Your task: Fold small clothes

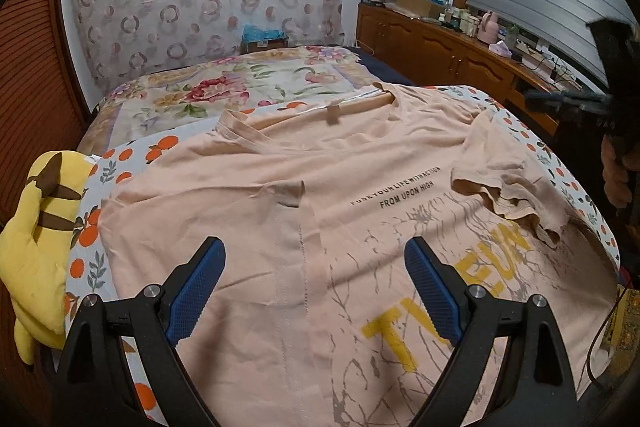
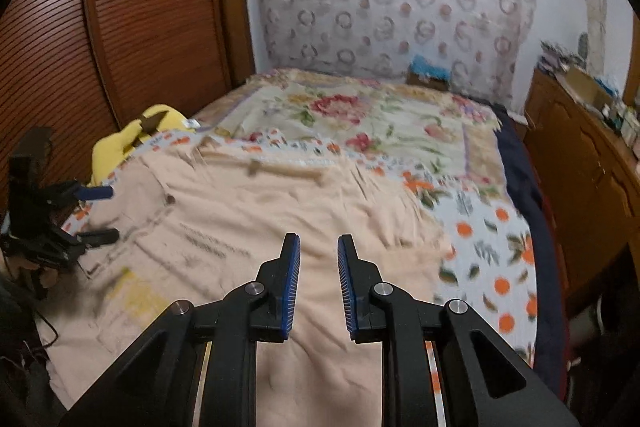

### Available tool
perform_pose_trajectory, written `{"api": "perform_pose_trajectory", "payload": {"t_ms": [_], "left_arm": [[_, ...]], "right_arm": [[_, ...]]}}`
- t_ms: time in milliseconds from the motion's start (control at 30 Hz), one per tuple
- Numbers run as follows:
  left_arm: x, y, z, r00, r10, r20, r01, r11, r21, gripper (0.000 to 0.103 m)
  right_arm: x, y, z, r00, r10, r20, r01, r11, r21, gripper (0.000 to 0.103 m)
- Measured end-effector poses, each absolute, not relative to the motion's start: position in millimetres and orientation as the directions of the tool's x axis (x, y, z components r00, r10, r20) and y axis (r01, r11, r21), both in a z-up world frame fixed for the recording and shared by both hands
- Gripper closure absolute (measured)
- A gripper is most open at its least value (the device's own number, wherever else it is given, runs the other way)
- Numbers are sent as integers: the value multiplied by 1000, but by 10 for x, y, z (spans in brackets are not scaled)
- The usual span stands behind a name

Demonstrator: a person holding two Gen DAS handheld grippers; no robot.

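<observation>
A peach T-shirt [image 1: 360, 167] with black lettering and a yellow print lies spread on the bed, collar toward the far side. Its left side is folded in over the body along a seam [image 1: 288, 247]. The right sleeve [image 1: 504, 187] lies crumpled inward on the chest. My left gripper [image 1: 315, 243] hovers over the shirt's lower left part, jaws wide, nothing between them. In the right wrist view the shirt [image 2: 260, 219] is blurred. My right gripper [image 2: 319, 239] stands above it with a narrow gap between the pads, holding nothing. The left gripper [image 2: 96, 213] shows at the shirt's left edge.
An orange-print sheet [image 2: 492, 259] lies under the shirt, with a floral blanket [image 1: 240, 87] beyond it. A yellow plush toy [image 1: 36, 247] sits at the bed's left edge by a slatted wooden door [image 2: 120, 27]. A cluttered wooden cabinet [image 1: 440, 47] runs along the right.
</observation>
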State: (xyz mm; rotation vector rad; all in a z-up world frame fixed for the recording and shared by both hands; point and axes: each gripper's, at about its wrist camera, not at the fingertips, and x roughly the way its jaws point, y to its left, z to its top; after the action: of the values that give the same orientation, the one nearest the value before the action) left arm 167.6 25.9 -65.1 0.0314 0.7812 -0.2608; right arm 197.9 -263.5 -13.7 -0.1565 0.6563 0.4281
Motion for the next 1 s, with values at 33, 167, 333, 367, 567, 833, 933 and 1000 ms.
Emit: {"api": "perform_pose_trajectory", "payload": {"t_ms": [33, 167, 333, 367, 567, 833, 933, 1000], "left_arm": [[1666, 256, -645, 681, -222, -698, 243, 967, -71, 11], [1606, 240, -611, 690, -228, -686, 240, 967, -80, 11], [1497, 244, -584, 697, -230, -679, 237, 968, -84, 11], [1480, 252, -585, 698, -224, -680, 235, 969, -79, 11], [1499, 389, -571, 709, -186, -680, 196, 979, -63, 11], [1687, 779, -605, 718, -119, -686, 109, 992, -59, 11], [1776, 975, -654, 710, -86, -699, 62, 996, -59, 11], [1827, 1079, -684, 704, -74, -706, 39, 997, -66, 11]], "right_arm": [[1982, -2629, -131, 707, 323, -630, -422, 906, -9, 83], [2062, -2582, -226, 692, 300, -657, -397, 918, 1, 81], [2061, -2527, -317, 676, 306, -671, -393, 919, 23, 55], [2057, -2534, -297, 676, 304, -671, -391, 920, 23, 53], [2228, -2666, -339, 696, 262, -669, -351, 936, 2, 38], [2603, -2786, -501, 665, 197, -720, -315, 949, -31, 37], [2731, -2741, -520, 658, 195, -728, -320, 947, -35, 37], [2801, -2702, -540, 655, 201, -728, -325, 945, -32, 37]]}}
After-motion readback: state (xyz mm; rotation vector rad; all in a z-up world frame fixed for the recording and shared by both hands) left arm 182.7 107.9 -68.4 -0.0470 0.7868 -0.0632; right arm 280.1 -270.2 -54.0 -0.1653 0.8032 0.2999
